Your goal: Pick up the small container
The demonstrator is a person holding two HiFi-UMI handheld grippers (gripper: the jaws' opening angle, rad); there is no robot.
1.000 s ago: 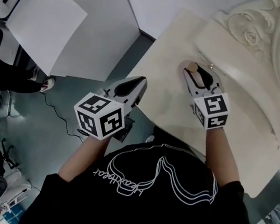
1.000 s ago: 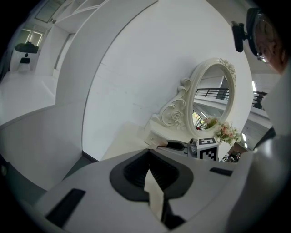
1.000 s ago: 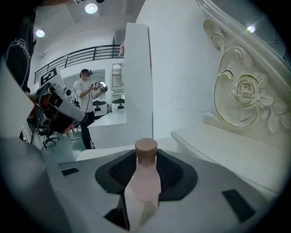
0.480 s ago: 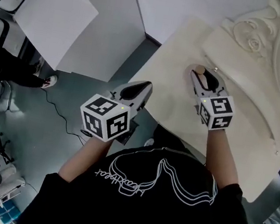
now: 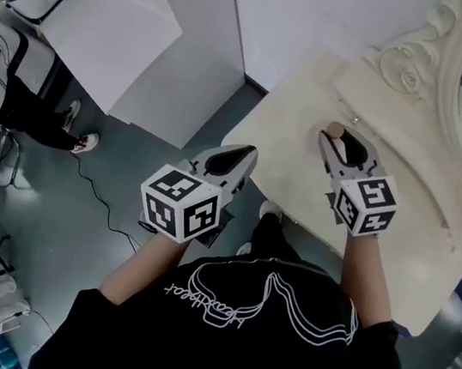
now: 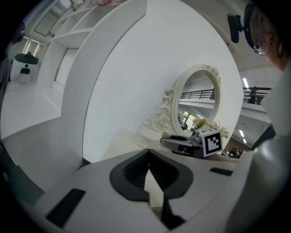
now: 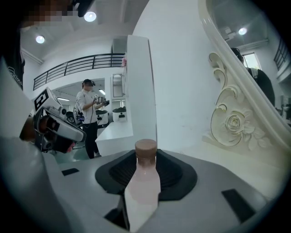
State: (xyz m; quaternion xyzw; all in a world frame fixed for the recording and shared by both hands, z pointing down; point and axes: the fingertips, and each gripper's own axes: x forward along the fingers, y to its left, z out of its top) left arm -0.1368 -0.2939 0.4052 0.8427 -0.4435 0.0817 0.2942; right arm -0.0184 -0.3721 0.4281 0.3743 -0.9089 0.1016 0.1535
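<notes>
The small container is a pale pink bottle with a brown cap. My right gripper is shut on its body, and the cap sticks out past the jaw tips. In the head view the right gripper hovers over the cream table, with the bottle's cap showing at its tip. My left gripper hangs beside the table's left edge, above the floor. Its jaws are shut with nothing between them.
An ornate cream mirror stands at the back right of the table, its carved frame close on the right. White partition walls rise on the left. A cable lies on the grey floor. A person stands far off.
Both grippers sit slightly further right in the head view, mostly because the head camera has shifted. The right one still grips the bottle and the left one stays shut.
</notes>
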